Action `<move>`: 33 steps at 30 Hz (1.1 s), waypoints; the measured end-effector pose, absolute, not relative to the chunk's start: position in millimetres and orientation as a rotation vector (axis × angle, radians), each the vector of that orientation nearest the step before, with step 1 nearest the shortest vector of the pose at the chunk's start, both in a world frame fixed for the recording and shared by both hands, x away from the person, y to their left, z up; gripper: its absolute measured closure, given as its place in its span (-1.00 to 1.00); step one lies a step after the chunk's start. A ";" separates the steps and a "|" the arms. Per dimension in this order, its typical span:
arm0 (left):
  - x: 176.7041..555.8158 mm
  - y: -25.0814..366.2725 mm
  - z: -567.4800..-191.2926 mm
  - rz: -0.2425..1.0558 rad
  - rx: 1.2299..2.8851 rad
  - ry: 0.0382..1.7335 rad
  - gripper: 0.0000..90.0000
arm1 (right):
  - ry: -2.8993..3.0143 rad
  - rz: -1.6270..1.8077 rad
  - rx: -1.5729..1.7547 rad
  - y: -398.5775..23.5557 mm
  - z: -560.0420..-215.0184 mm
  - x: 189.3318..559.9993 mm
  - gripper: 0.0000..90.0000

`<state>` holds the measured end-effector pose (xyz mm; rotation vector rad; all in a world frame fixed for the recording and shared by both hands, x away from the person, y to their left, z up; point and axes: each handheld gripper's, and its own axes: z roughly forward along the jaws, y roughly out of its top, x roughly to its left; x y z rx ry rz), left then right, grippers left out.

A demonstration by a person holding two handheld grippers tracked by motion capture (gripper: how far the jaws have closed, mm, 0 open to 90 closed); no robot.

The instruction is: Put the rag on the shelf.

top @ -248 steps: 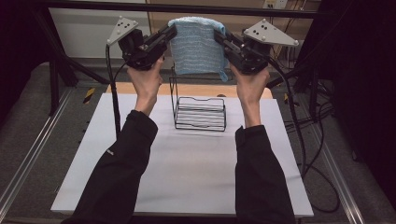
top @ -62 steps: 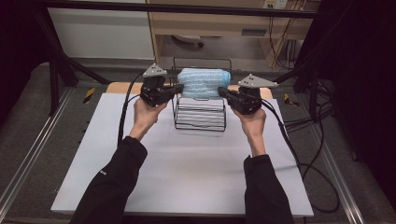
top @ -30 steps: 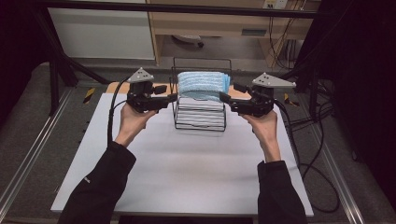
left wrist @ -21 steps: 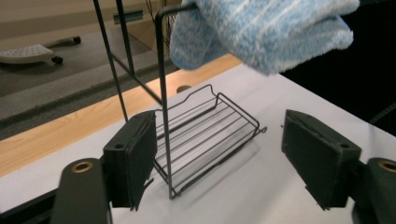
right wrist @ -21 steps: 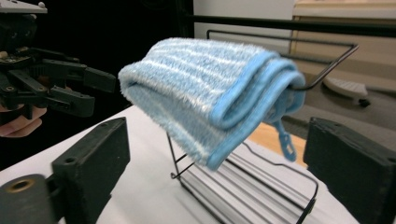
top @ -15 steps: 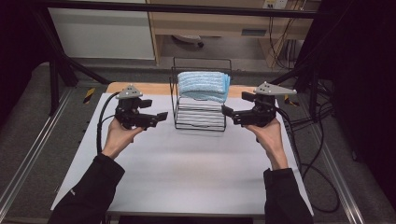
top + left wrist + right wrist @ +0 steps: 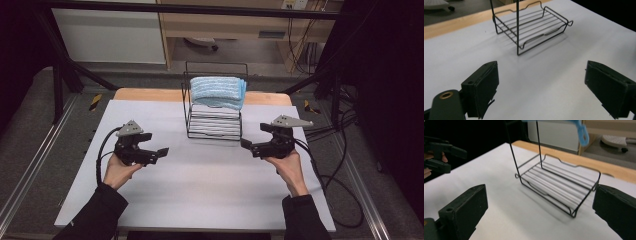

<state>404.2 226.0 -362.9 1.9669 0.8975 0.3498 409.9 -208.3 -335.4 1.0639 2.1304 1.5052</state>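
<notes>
A folded blue towel [image 7: 218, 91] lies on the top shelf of a black wire rack [image 7: 215, 122] at the back middle of the white table [image 7: 200, 195]. My left gripper [image 7: 159, 152] hovers low over the table, left of the rack. Its jaws have just been opening and stand open with nothing between them [image 7: 541, 90]. My right gripper [image 7: 247, 146] sits right of the rack, likewise just opened and empty [image 7: 541, 212]. The rack's bare lower shelf [image 7: 531, 27] [image 7: 559, 187] lies ahead of both. A blue towel edge [image 7: 580, 130] hangs at the top.
A wooden strip [image 7: 150, 94] runs along the table's far edge behind the rack. Cables [image 7: 340, 175] trail off the right side. Metal frame rails [image 7: 30, 165] flank the table. In the right gripper view the left gripper [image 7: 441, 152] shows at far left.
Both grippers have let go of the towel, which stays on the rack's top shelf. Both hands have dropped and drawn back outward to the table beside the rack, jaws wider.
</notes>
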 end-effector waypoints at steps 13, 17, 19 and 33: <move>380.3 260.4 -408.1 0.318 1.962 0.958 -0.73 | 2.206 1.474 1.096 -231.1 -396.3 386.0 -0.99; 374.1 269.2 -416.9 0.320 1.969 0.965 -0.73 | 2.216 1.479 1.102 -244.4 -413.9 376.5 -0.99; 372.0 272.8 -421.0 0.318 1.970 0.972 -0.72 | 2.223 1.477 1.111 -250.8 -421.5 371.7 -0.99; 366.9 274.4 -436.6 0.336 2.026 0.982 -0.72 | 2.238 1.471 1.134 -266.7 -439.4 359.7 -1.00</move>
